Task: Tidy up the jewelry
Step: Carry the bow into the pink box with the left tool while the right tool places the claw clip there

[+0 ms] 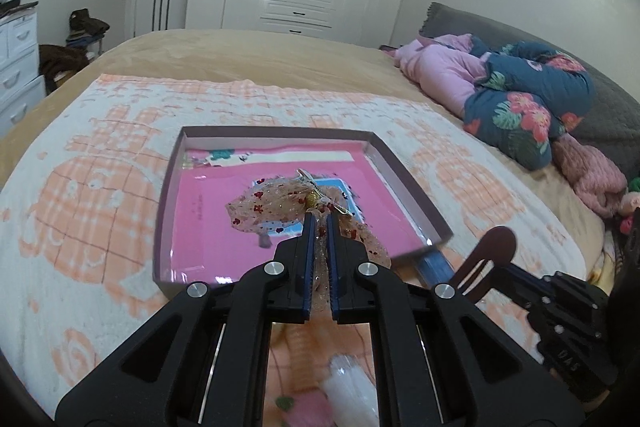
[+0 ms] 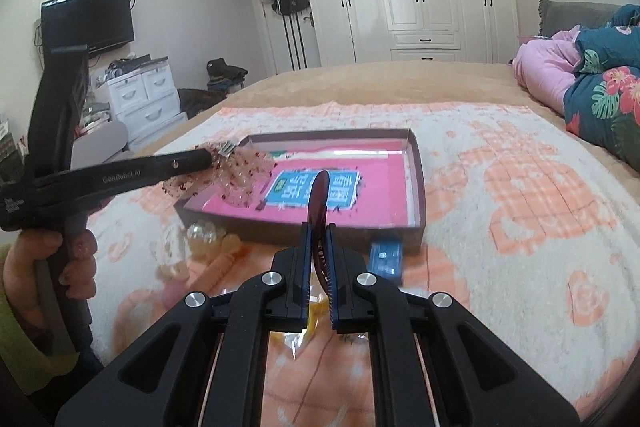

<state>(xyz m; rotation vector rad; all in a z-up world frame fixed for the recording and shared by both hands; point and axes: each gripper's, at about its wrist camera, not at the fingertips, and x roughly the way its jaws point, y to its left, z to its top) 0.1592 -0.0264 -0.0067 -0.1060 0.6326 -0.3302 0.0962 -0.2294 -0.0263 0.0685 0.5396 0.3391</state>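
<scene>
Left wrist view: the black left gripper point(image 1: 319, 217), its ribbed blue pads pressed together, pinches a sheer, glittery peach bow hair clip with red specks point(image 1: 276, 207), which fans out past the fingertips above the shallow cardboard box lined in glossy pink point(image 1: 404, 163). Right wrist view: the right gripper point(image 2: 318, 227) is clamped on a flat, dark brown rounded snap clip point(image 2: 319, 197) (standing on edge), just short of the box. Beyond lie the fuzzy peach-and-white checked towel point(image 2: 500, 187) and beige bedspread point(image 2: 360, 83).
</scene>
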